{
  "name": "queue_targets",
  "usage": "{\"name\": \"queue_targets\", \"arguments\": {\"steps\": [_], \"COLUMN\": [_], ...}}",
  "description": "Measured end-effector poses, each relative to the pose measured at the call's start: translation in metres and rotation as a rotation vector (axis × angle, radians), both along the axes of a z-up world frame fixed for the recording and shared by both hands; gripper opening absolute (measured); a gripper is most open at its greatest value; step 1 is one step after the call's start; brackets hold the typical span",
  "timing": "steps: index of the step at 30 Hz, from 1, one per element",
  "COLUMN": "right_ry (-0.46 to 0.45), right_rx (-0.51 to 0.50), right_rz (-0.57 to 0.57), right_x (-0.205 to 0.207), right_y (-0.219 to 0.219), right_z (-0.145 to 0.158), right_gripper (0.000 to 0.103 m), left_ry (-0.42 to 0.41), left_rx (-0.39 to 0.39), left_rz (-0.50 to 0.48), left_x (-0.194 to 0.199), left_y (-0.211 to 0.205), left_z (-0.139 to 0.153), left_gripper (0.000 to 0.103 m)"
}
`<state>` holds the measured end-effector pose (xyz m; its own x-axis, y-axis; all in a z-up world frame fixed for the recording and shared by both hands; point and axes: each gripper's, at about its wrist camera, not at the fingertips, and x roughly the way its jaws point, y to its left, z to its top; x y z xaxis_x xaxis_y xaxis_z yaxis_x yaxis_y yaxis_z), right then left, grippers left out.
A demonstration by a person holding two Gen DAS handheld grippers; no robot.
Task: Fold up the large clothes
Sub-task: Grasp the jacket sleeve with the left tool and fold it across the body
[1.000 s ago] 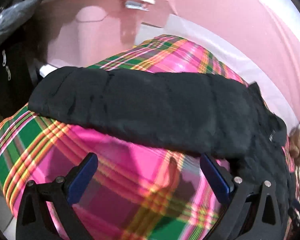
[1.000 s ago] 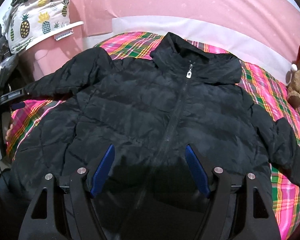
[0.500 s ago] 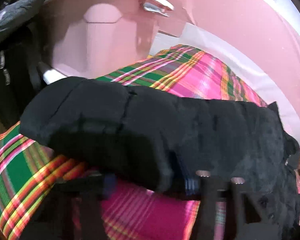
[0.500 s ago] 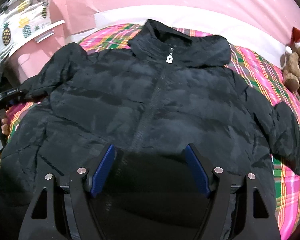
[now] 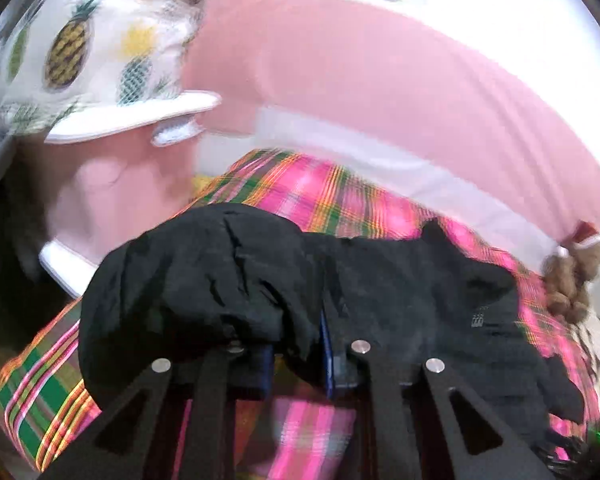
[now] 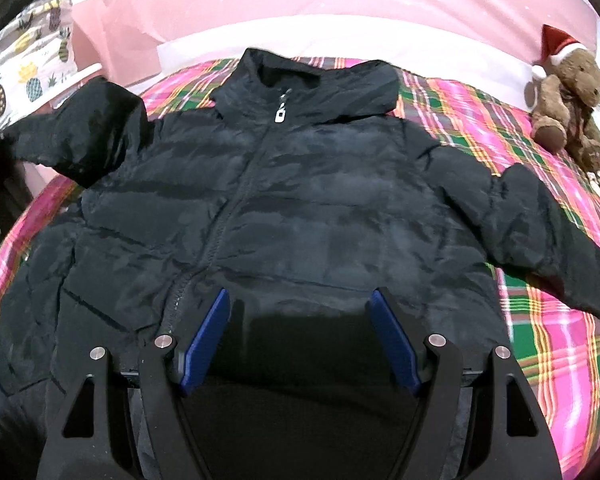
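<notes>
Jacket sleeve between closing left gripper; right gripper spread, empty.

Black quilted zip-front puffer jacket spread face-up across pink-and-green plaid bedspread. Right gripper wide apart above its hem. Brown teddy bear beyond jacket's outstretched sleeve.

Left tongs closing, apparently pinching fabric, right tongs spread

No readable text. Zipper pull on the jacket carries a mark, too small to make out.
</notes>
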<state>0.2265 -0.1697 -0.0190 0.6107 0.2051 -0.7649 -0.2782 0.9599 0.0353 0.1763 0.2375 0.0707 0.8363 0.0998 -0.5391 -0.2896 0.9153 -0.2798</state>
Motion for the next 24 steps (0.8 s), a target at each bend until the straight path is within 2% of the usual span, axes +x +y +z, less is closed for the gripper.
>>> {"name": "queue_targets", "arguments": {"steps": [5, 8, 11, 14, 16, 18, 21, 24], "right_ry": [-0.03, -0.036, -0.038, -0.033, -0.033, -0.033, -0.025, -0.026], "right_rx": [0.025, 0.046, 0.063, 0.083, 0.09, 0.101, 0.127, 0.145], "right_rz": [-0.026, -0.053, -0.085, -0.123, -0.144, -0.164, -0.184, -0.197], "right_x": [-0.008, -0.011, -0.013, -0.012, -0.012, -0.012, -0.01, -0.009], "right_y": [-0.021, -0.039, -0.06, -0.082, -0.093, -0.104, -0.114, -0.12], "right_z": [0.011, 0.014, 0.014, 0.012, 0.01, 0.007, 0.003, 0.002], "right_gripper": [0.073, 0.073, 0.073, 0.073, 0.073, 0.073, 0.073, 0.073], "left_ry": [-0.044, -0.037, -0.019, 0.012, 0.027, 0.034, 0.074, 0.099], "left_rx": [0.022, 0.005, -0.019, -0.041, -0.077, -0.11, -0.172, -0.212], "left_rz": [-0.178, -0.297, -0.408, -0.487, -0.532, -0.572, -0.635, -0.684], "left_x": [0.031, 0.059, 0.083, 0.1, 0.112, 0.12, 0.129, 0.131], "left_y": [-0.076, -0.126, -0.176, -0.225, -0.249, -0.27, -0.298, -0.316], "left_z": [0.036, 0.036, 0.022, 0.002, -0.012, -0.023, -0.037, -0.043], "left_gripper": [0.019, 0.019, 0.019, 0.031, 0.062, 0.074, 0.084, 0.086]}}
